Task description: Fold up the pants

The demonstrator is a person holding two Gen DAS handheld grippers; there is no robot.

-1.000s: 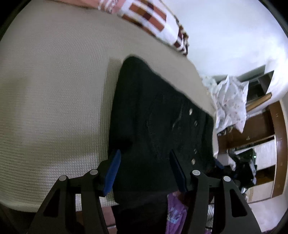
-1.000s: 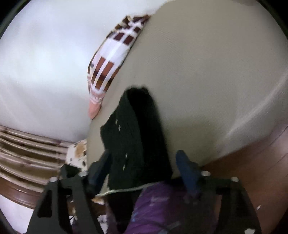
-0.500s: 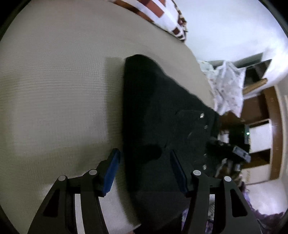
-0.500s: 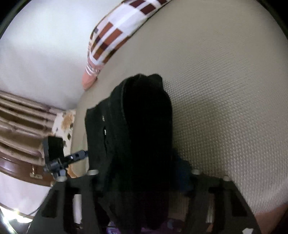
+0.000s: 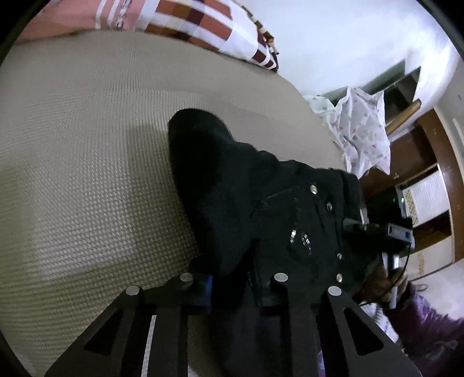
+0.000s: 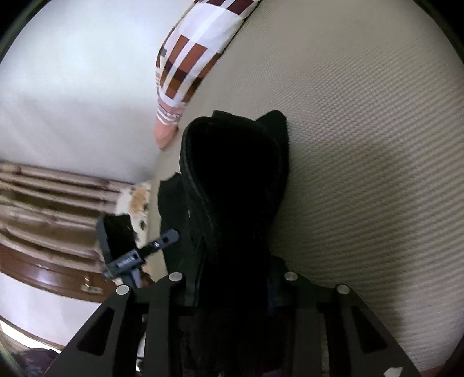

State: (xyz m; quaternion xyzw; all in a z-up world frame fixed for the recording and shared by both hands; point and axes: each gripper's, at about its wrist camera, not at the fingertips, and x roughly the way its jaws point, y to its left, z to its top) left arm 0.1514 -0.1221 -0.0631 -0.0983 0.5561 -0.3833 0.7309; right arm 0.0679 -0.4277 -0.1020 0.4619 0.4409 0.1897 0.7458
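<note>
The big bed (image 5: 87, 179) fills most of both views, covered in a bumpy tan sheet. Its near edge is cut off at the bottom of each picture. To the left of the pants in the left view, and to their right in the right view, the sheet is bare and wide, so there is lots of open room there.

The black pants (image 5: 232, 185) lie on the bed, bunched into a long heap that runs away from the claws. Their far end sits well short of the checked pillow (image 5: 203, 26), with bare sheet between. They are so dark that the folds are hard to make out; only small shiny studs show on the right side in the left view. That side reaches the bed's edge near the wooden shelves (image 5: 429, 185) and a white flowery cloth (image 5: 362, 130).

The left gripper (image 5: 232, 285) has just been closing, and it is pinched tight on the near end of the pants. Its fingertips are mostly buried in the cloth.

The right gripper (image 6: 232, 287) has just been closing too, with the thick pants (image 6: 232, 174) squeezed between its jaws. Its tips are hidden in the black.

A bit of purple sleeve (image 5: 429, 327) peeks in at the corner.
</note>
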